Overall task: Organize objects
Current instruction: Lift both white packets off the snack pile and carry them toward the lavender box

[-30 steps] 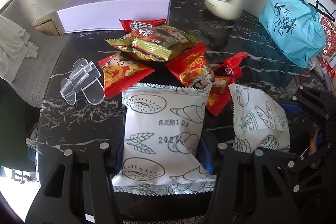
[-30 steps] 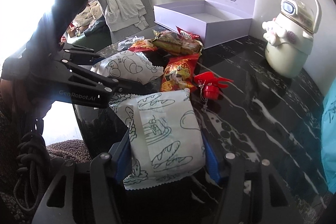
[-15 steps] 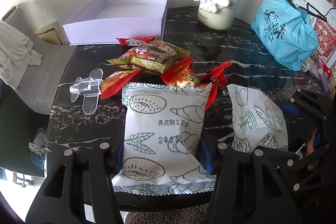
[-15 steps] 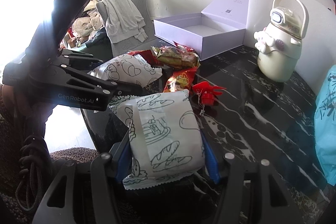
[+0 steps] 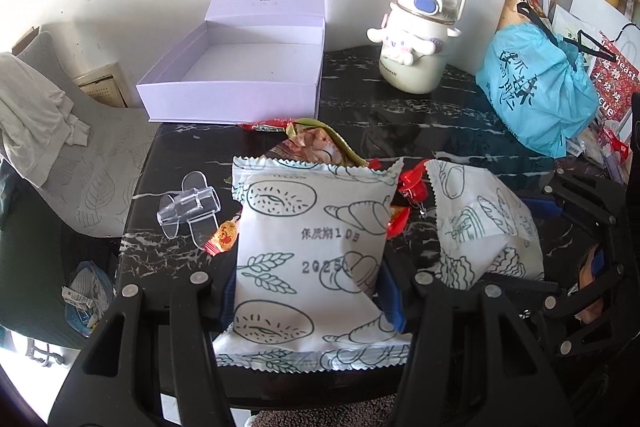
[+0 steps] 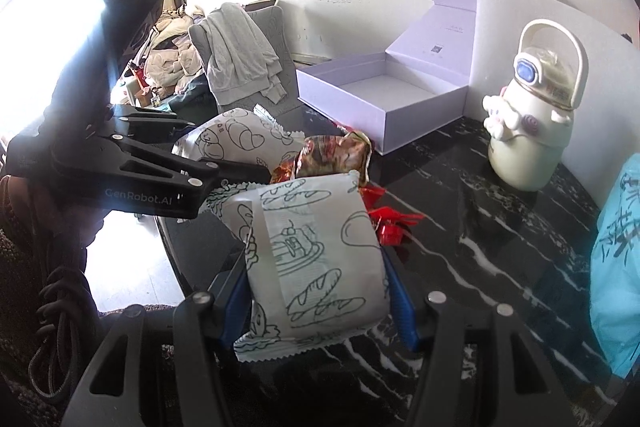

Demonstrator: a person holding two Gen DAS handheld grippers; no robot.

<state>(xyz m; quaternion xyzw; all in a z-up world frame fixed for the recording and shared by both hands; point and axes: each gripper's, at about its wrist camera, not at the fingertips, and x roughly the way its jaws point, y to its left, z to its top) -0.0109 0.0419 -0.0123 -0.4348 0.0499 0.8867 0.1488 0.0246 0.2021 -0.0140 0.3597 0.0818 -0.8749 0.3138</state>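
Observation:
My left gripper (image 5: 310,293) is shut on a white bread packet (image 5: 312,251) printed with bread drawings, held above the black marble table (image 5: 400,115). My right gripper (image 6: 318,297) is shut on a second white bread packet (image 6: 316,259), which also shows at the right of the left wrist view (image 5: 484,223). Behind the packets lies a pile of red and green snack packets (image 5: 316,143) with a red clip (image 5: 414,183). An open lavender box (image 5: 236,75) stands empty at the table's far left corner. The left gripper (image 6: 224,167) appears at the left in the right wrist view.
A clear plastic clip (image 5: 188,209) lies left of the snacks. A cream cartoon kettle (image 5: 420,43) stands at the back, with a blue plastic bag (image 5: 536,91) to its right. A grey chair with a draped garment (image 5: 44,119) sits beyond the table's left edge.
Both grippers have risen with their bread packets. The table, snack pile and box now look smaller and farther below.

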